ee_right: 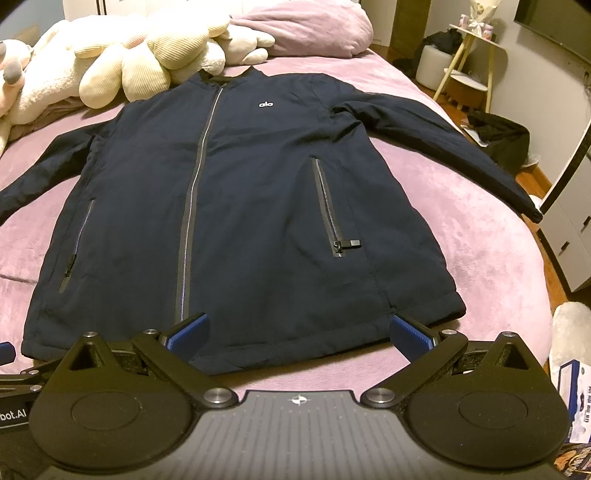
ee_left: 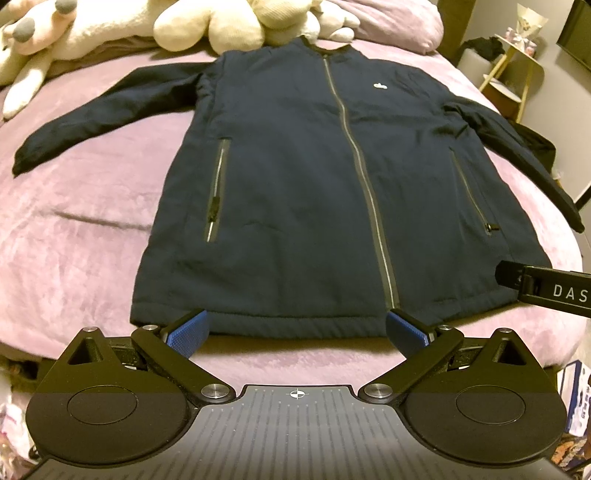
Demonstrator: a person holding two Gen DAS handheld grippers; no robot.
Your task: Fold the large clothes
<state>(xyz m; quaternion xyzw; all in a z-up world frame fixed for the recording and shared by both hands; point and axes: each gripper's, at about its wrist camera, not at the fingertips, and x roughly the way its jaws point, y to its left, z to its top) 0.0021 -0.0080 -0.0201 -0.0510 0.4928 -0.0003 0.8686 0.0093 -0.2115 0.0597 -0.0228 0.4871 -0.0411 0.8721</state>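
A navy zip-up jacket (ee_left: 295, 177) lies flat and face up on the pink bed, zipped shut, both sleeves spread out to the sides. It also shows in the right wrist view (ee_right: 240, 203). My left gripper (ee_left: 297, 330) is open and empty, hovering just in front of the jacket's bottom hem near its middle. My right gripper (ee_right: 299, 334) is open and empty, in front of the hem's right part. The right gripper's body shows at the right edge of the left wrist view (ee_left: 546, 284).
The pink blanket (ee_left: 85, 206) covers the bed. Cream and white plush toys (ee_right: 140, 55) and a pink pillow (ee_right: 306, 29) lie beyond the collar. A side table (ee_right: 469, 55), dark clothes on the floor (ee_right: 498, 136) and white drawers (ee_right: 569, 236) stand to the right.
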